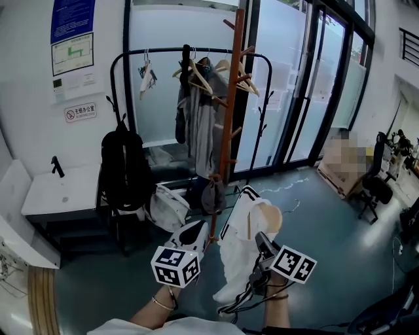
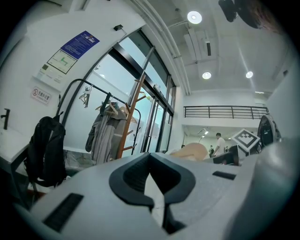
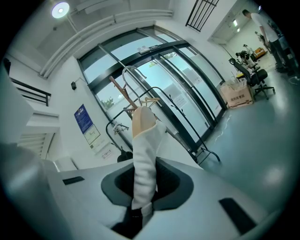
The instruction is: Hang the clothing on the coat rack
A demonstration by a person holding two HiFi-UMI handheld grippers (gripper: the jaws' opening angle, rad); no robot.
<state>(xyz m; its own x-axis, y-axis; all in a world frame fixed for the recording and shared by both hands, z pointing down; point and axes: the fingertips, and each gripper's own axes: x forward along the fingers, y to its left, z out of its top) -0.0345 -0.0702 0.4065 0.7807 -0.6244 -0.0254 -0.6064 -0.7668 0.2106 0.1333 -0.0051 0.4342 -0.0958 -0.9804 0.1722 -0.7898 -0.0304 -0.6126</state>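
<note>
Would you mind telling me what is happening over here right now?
A person holds a gripper in each hand. The right gripper is shut on a white garment draped over a light wooden hanger, short of the tall brown wooden coat rack. The left gripper sits alongside; whether its fingers pinch anything is unclear. The garment is not yet hung.

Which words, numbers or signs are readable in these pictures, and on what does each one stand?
Nothing can be quoted.
Blue poster: print too small to read.
White notice below it: green diagram, text unreadable.
Red-and-white sign: characters too blurred to quote.
</note>
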